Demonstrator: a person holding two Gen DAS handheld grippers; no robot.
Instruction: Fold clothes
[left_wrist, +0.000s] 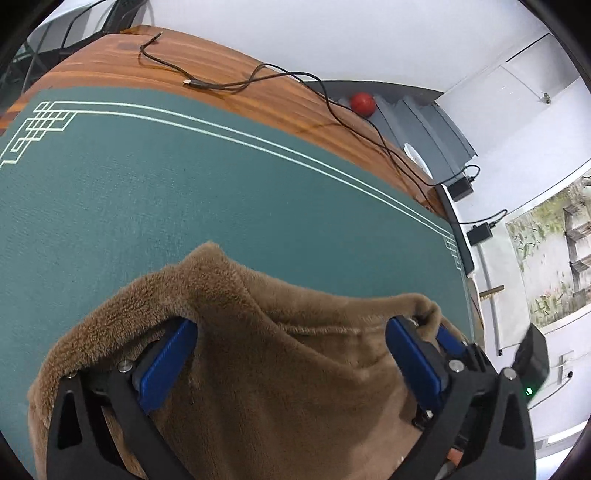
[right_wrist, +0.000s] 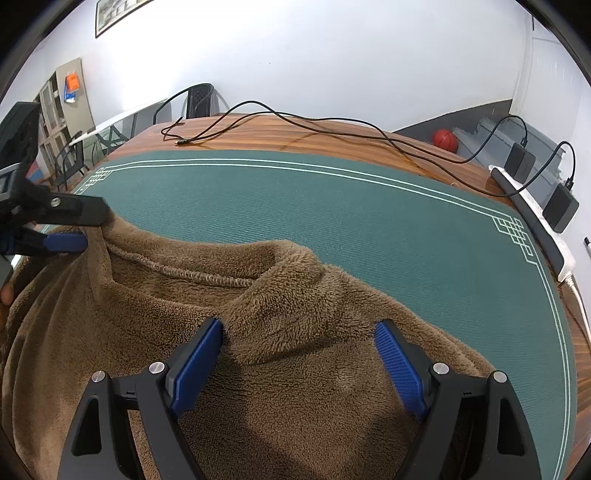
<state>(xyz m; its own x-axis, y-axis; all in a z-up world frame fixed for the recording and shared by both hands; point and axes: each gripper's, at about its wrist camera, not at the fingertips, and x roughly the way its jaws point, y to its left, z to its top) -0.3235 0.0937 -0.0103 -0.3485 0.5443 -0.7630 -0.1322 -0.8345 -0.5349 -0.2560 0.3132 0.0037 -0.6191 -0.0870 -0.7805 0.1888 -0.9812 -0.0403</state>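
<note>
Your left claw (left_wrist: 291, 343) stands wide, its two blue pads well apart, with the brown fleece garment (left_wrist: 258, 369) bunched up between them; the pads sit against folds of the pile at either side, but the cloth between them lies slack and nothing is pinched. Your right claw (right_wrist: 297, 354) is also spread wide over the same garment, its left pad touching a thick rolled fold of fleece and its right pad standing clear above the cloth, so it grips nothing either. In the right wrist view your left claw shows at the far left edge, reaching over the garment's seamed hem (right_wrist: 177, 271), one blue pad (right_wrist: 66, 242) just at the cloth's edge. The garment lies heaped on the near part of the green mat (right_wrist: 332, 206), which is bordered with pale double lines and a fret pattern at the corners. The mat covers a wooden table (right_wrist: 314, 136). Beyond the mat a black cable (right_wrist: 295, 118) trails loosely across the bare wood toward black adapters (right_wrist: 561, 208) plugged into a white power strip (right_wrist: 532, 206) at the table's right edge. A red ball (right_wrist: 445, 139) rests on the floor by the grey-and-white wall behind.
</note>
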